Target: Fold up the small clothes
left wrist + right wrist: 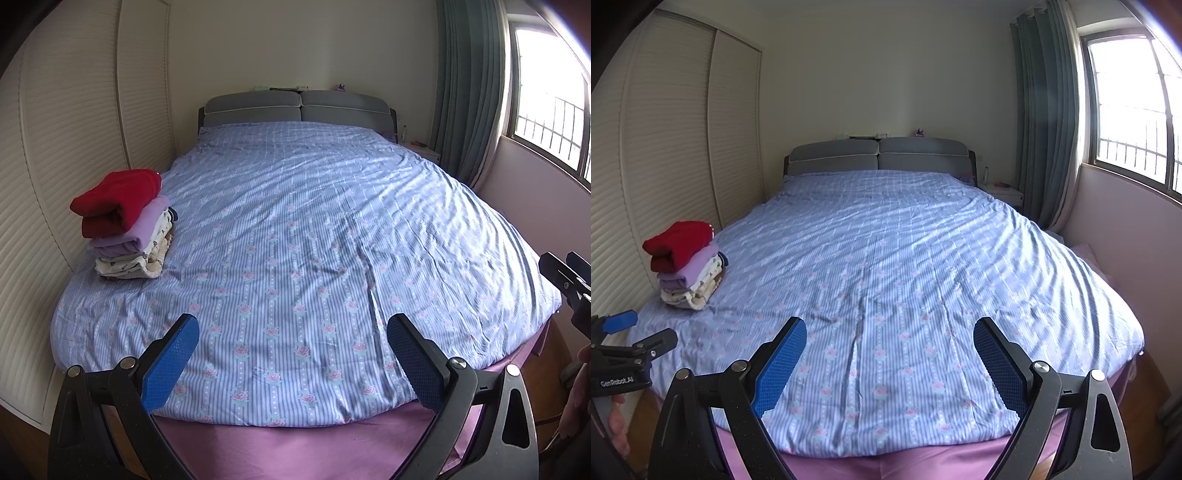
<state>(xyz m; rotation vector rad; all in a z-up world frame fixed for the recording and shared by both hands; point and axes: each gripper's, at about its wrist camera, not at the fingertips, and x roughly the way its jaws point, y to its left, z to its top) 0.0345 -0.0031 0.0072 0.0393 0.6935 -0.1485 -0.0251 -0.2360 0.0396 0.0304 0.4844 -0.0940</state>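
A stack of folded small clothes point(125, 225) sits on the left side of the bed, with a red garment point(118, 199) on top, a lilac one under it and patterned cream ones at the bottom. The stack also shows in the right wrist view point(689, 264). My left gripper point(293, 332) is open and empty above the foot of the bed. My right gripper point(890, 339) is open and empty, also above the foot. The right gripper shows at the right edge of the left wrist view point(565, 277); the left gripper shows at the left edge of the right wrist view point(635, 334). No unfolded garment is in view.
The bed carries a blue striped floral duvet point(314, 240) over a pink sheet point(295, 450). A grey headboard point(299, 107) is at the far end. Louvred wardrobe doors point(74, 147) run along the left. A window, green curtain point(465, 92) and nightstand stand on the right.
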